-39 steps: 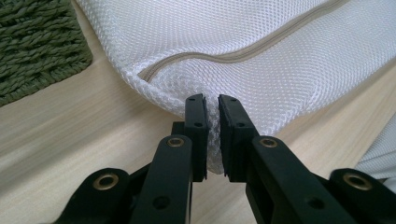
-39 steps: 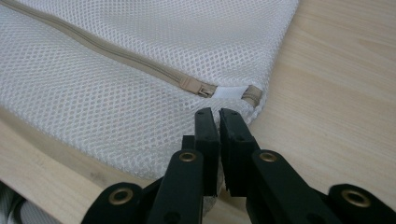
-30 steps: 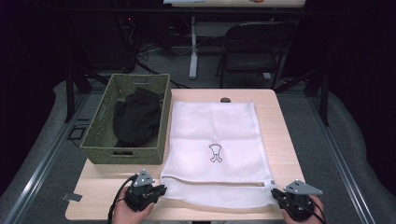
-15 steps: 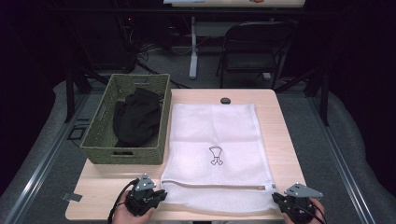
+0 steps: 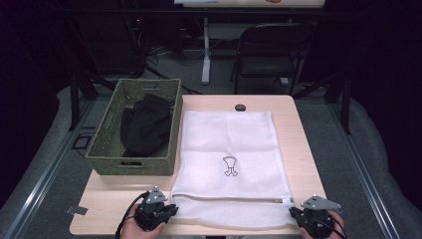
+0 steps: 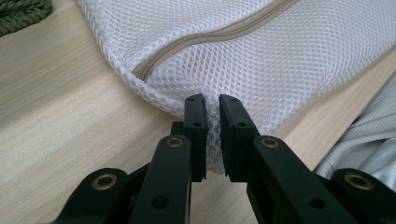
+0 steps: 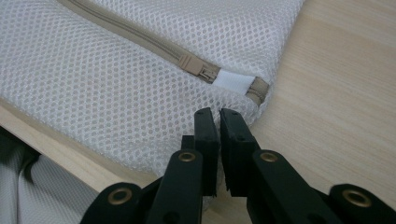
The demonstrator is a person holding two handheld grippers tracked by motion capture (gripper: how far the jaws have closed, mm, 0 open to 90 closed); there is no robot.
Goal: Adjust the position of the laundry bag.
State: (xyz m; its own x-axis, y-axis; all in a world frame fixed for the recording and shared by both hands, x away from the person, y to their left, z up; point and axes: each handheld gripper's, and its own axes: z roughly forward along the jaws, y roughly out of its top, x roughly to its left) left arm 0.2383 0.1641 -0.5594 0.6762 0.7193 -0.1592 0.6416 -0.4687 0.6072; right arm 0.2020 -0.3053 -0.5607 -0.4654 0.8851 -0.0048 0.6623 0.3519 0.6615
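Note:
A white mesh laundry bag [image 5: 226,159] with a beige zipper [image 6: 210,39] lies flat on the wooden table [image 5: 114,191]. My left gripper [image 5: 169,209] is shut on the bag's near left corner [image 6: 212,140], with mesh pinched between the jaws. At the near right corner [image 7: 243,114] my right gripper [image 5: 296,214] is shut on the mesh, just beside the zipper pull [image 7: 198,67] and its white tab. A green woven basket [image 5: 112,149] at the left holds a black garment [image 5: 144,124].
A small dark object [image 5: 241,107] lies near the table's far edge. A folding chair [image 5: 271,55] and a desk leg stand beyond the table. The bag's near edge reaches the table's front edge.
Both grippers have slid slightly toward the table's front edge, drawing the bag's near edge with them. The basket and garment are unmoved.

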